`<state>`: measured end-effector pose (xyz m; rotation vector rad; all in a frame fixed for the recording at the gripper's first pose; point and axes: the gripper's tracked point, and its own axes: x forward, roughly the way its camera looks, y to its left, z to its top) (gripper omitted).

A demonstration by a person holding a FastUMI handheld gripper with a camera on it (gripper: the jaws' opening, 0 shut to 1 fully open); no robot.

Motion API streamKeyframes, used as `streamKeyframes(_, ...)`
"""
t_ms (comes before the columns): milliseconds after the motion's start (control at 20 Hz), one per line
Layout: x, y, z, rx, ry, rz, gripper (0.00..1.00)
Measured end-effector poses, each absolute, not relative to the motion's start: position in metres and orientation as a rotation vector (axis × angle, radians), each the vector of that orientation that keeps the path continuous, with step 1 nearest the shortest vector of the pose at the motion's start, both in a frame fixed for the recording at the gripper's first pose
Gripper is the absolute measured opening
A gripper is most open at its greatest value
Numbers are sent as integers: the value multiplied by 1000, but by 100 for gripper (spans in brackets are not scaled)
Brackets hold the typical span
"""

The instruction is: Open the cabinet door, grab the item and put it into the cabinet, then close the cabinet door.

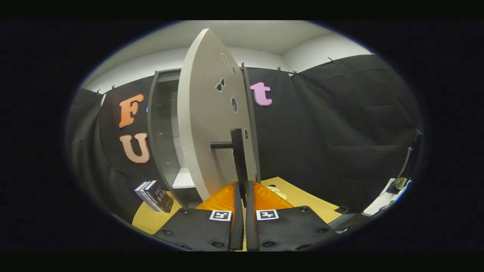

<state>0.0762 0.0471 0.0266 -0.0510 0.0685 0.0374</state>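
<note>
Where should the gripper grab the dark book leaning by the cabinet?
Probably the book's upper edge, coming from above: it stands tilted on the table beside the cabinet, so its thin top is free. The gripper is now closed around the door handle.

Two dark books [155, 195] lean on the wooden tabletop [149, 219].

Grey cabinet door [206, 124], black handle [239, 158]

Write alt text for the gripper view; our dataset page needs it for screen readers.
The gripper is shut on the black handle of the cabinet door, which stands partly open. A small box sits on the wooden table left of the cabinet.
</note>
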Motion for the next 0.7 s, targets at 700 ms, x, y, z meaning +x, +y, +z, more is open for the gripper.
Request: streamKeyframes(700,64,1,21,-46,33,-192,8)
